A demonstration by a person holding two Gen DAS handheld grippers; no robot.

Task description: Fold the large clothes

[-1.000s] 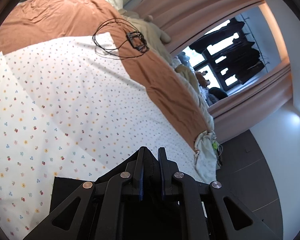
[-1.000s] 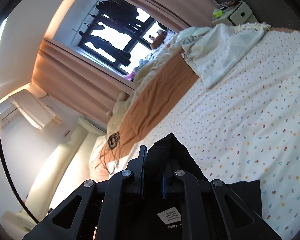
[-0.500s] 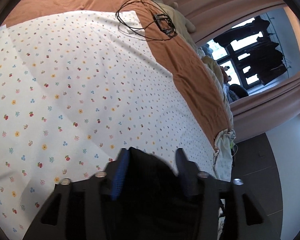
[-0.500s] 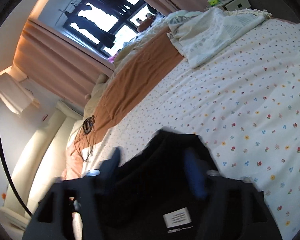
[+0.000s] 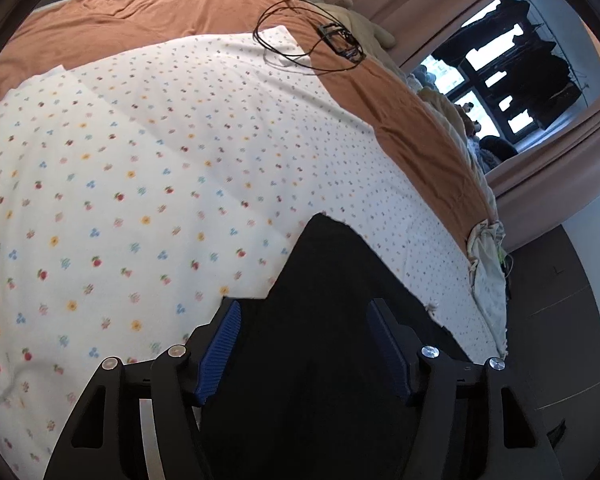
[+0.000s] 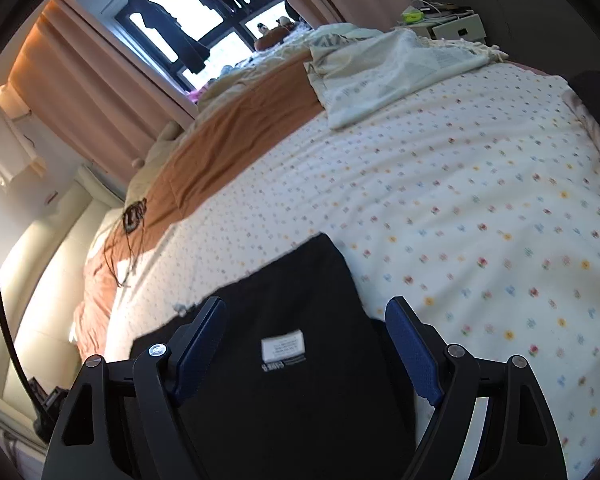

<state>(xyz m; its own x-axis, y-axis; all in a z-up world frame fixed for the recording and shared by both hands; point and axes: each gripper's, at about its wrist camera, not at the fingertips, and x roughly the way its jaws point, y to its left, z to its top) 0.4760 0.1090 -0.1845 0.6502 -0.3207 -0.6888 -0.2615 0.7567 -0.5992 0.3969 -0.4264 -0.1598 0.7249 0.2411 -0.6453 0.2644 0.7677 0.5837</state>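
Black fabric, the garment (image 5: 332,320), lies on the floral sheet (image 5: 140,160) at 6 o'clock in both views, a corner pointing to 12; the left gripper (image 5: 306,344) and right gripper (image 6: 304,340) have just been opening and stand released (cloth between the pads, unpressed), likely to lay the fold down; a cable coil (image 5: 308,44) sits at 1 o'clock, well apart; nothing obstructs.
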